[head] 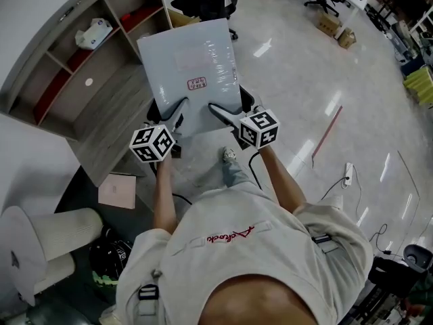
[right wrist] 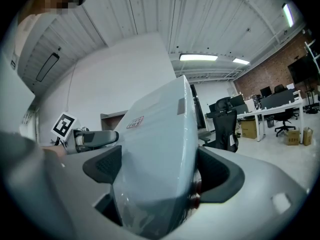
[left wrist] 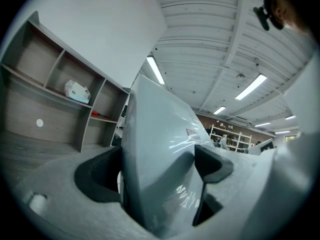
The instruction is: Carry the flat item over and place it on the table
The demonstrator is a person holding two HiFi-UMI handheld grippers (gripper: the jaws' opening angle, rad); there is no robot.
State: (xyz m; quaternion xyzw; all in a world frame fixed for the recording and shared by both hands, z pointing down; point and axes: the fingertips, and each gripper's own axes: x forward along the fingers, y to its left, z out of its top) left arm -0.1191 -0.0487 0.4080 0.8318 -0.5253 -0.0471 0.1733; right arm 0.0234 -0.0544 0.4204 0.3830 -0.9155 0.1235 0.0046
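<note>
We hold the plastic-wrapped flat package out front, left gripper and right gripper each pinching its near edge, presumably so neither corner sags.

Bright, even indoor light falls from long ceiling tubes above the plastic-wrapped flat packet, whose film carries pale streaks of sheen. To the right of the packet, the polished floor mirrors the lamps as white glare. Both gripper views bulge fisheye-wise and go black at the corners, and the foreground below the packet is soft. Shadows are faint.
</note>
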